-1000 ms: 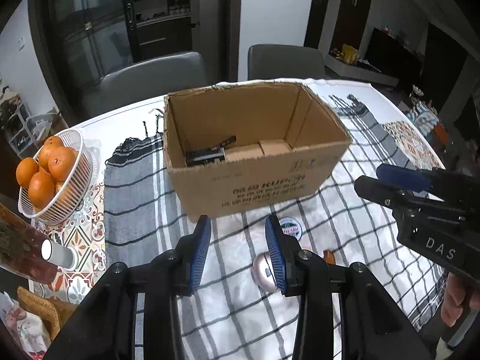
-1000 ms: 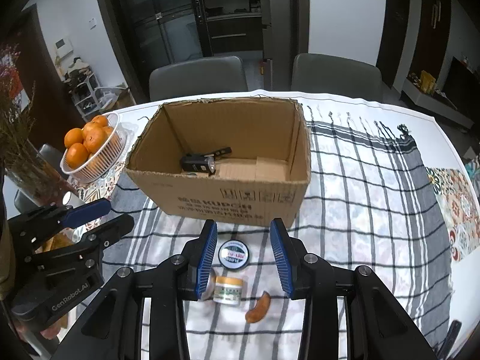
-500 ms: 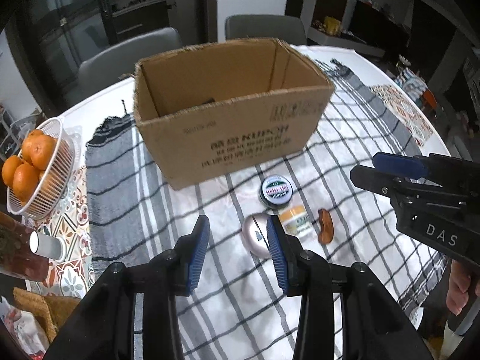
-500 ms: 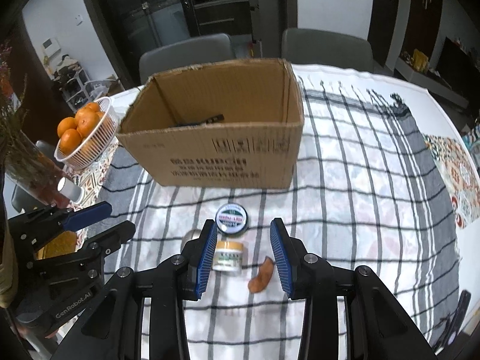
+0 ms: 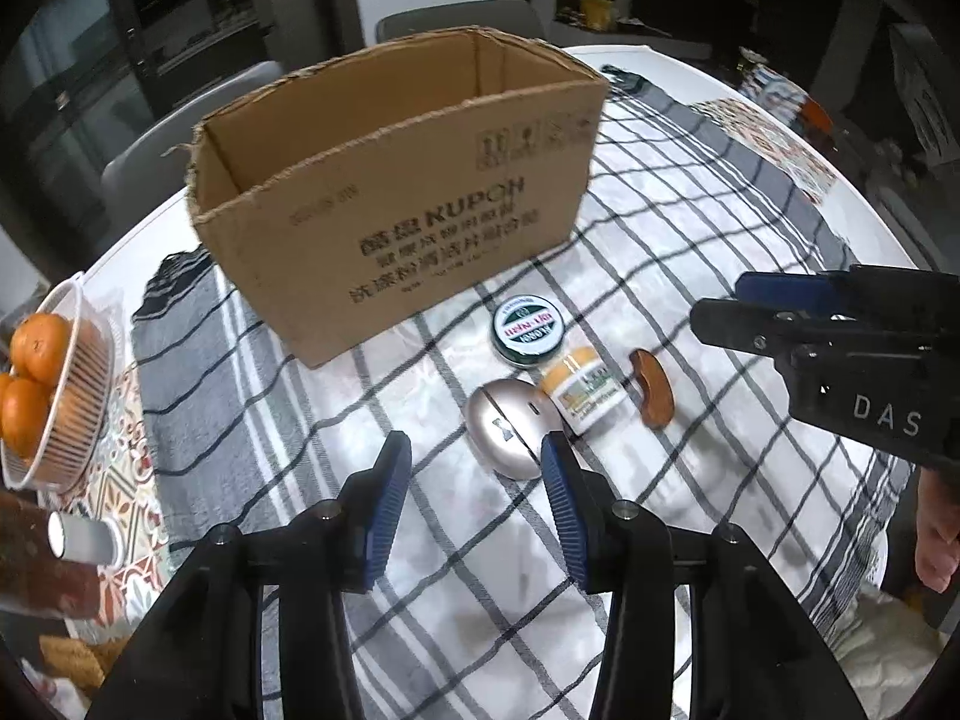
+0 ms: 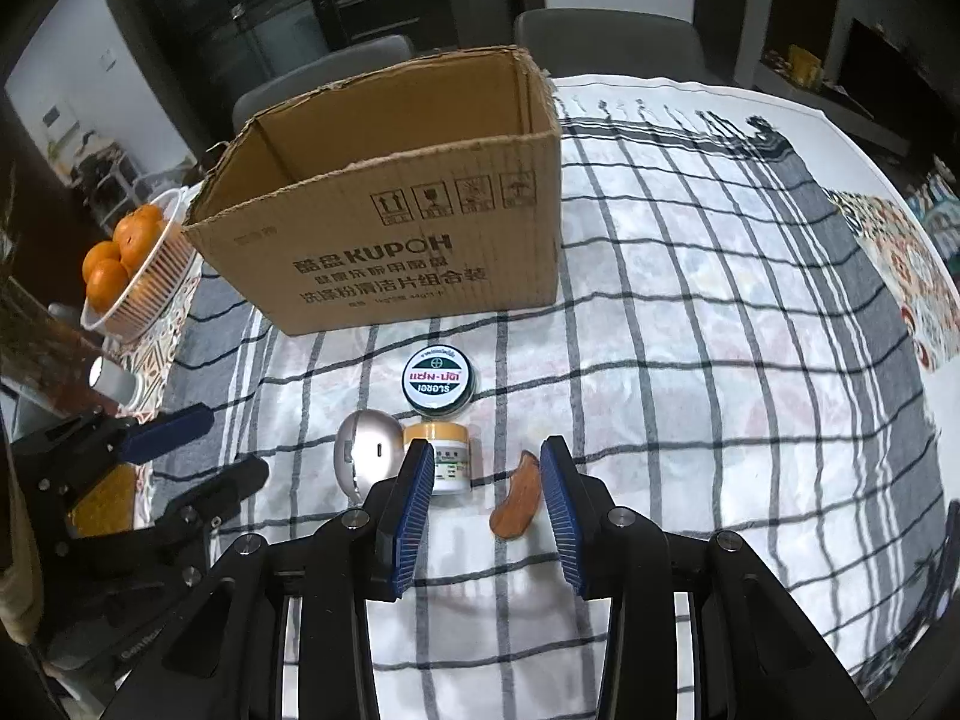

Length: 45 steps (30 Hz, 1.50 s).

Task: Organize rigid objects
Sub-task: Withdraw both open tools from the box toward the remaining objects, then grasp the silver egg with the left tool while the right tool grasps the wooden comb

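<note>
An open cardboard box (image 5: 396, 204) (image 6: 390, 240) stands on the checked cloth. In front of it lie a green round tin (image 5: 527, 330) (image 6: 438, 384), a small white jar with a yellow lid (image 5: 581, 387) (image 6: 441, 459), a metallic oval case (image 5: 507, 435) (image 6: 365, 456) and a brown curved wooden piece (image 5: 653, 393) (image 6: 519, 501). My left gripper (image 5: 474, 468) is open and empty, low over the cloth just left of the oval case. My right gripper (image 6: 487, 474) is open and empty, its fingers either side of the jar's right edge and the wooden piece.
A white basket of oranges (image 5: 54, 384) (image 6: 135, 264) sits at the table's left edge, with a vase and a small white cylinder (image 5: 84, 537) nearby. Grey chairs (image 6: 606, 42) stand behind the table. A patterned mat (image 6: 900, 264) lies at the right.
Both grippers have dropped lower and closer to the small objects. The box's inside, visible before, is now hidden behind its front wall.
</note>
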Each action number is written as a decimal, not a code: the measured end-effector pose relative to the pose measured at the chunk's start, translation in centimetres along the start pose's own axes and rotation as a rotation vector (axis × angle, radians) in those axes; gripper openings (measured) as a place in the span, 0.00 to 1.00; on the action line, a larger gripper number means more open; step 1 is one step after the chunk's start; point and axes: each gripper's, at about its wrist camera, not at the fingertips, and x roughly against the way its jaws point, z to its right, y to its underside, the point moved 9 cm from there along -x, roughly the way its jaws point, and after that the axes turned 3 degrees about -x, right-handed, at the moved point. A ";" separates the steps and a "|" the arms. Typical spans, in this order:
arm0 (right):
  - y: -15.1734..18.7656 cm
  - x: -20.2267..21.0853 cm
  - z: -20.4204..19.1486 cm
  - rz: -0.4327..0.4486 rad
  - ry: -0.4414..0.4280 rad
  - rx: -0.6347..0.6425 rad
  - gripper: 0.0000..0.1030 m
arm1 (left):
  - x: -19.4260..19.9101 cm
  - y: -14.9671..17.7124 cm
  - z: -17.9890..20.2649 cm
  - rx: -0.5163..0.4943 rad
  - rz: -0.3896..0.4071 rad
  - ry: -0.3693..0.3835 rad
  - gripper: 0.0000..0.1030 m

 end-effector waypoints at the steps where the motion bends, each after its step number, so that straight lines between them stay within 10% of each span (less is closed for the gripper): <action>1: 0.3 -0.1 0.0 0.008 0.000 -0.010 0.37 | -0.1 0.1 0.1 -0.010 0.006 0.005 0.46; 13: 3.6 -2.4 1.7 0.048 -0.007 -0.131 0.37 | -2.5 1.2 2.0 -0.140 0.022 0.011 0.62; 45: 4.9 -7.9 2.8 0.065 0.021 -0.158 0.37 | -8.7 0.6 2.9 -0.233 0.044 0.117 0.63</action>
